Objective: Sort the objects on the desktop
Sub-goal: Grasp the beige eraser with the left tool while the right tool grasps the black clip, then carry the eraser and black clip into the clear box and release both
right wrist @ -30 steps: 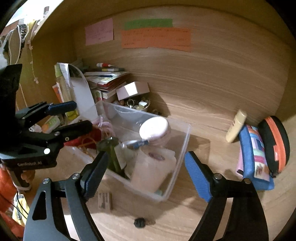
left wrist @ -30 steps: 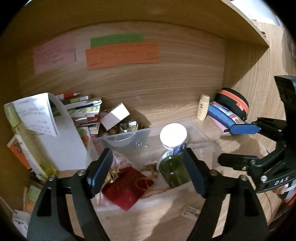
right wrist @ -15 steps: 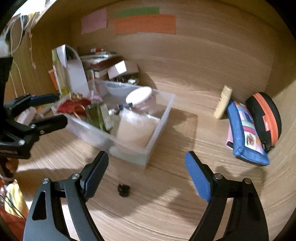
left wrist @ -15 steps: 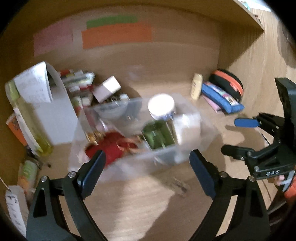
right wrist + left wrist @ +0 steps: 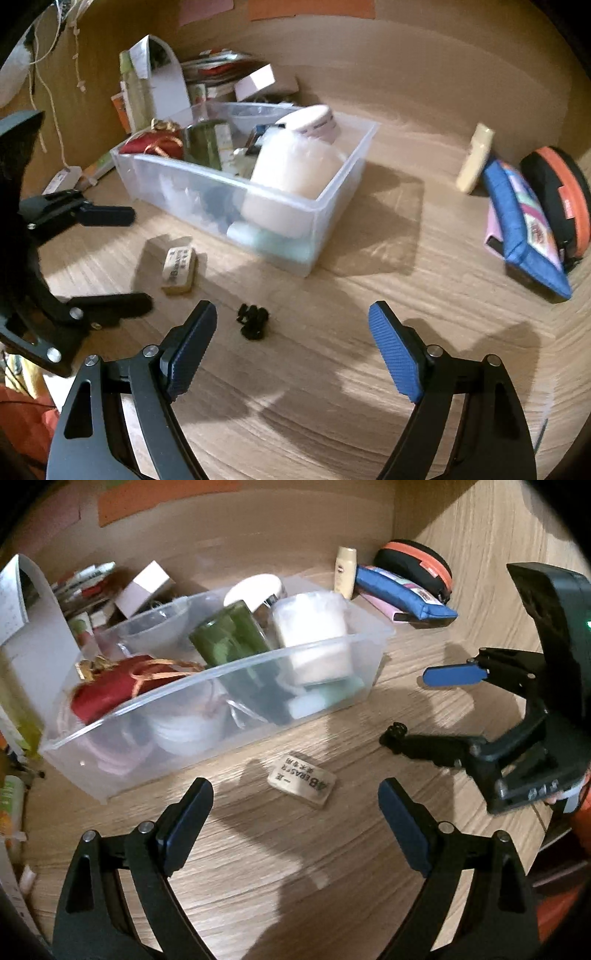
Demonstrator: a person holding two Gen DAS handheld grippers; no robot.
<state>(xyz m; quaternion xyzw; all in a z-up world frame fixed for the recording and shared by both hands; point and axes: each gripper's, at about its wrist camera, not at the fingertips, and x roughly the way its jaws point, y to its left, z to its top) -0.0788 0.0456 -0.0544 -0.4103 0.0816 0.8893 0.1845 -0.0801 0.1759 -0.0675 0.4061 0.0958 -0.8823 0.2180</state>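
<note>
Fingers of both grippers, left (image 5: 295, 812) and right (image 5: 291, 332), stood spread, empty; eraser (image 5: 302, 785) at twelve o'clock awaited sorting into bin (image 5: 258, 664).

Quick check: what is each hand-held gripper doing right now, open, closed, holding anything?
Left hand-held gripper: open, jaws just widened, nothing between them.
Right hand-held gripper: open, holding nothing.

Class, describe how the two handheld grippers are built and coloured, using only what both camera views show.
Both are black frames with triangular cut-outs and silver rivets. The left gripper has dark navy pads; the right gripper has brighter blue, ribbed pads. White lettering marks the right gripper's body, too blurred to read.
</note>
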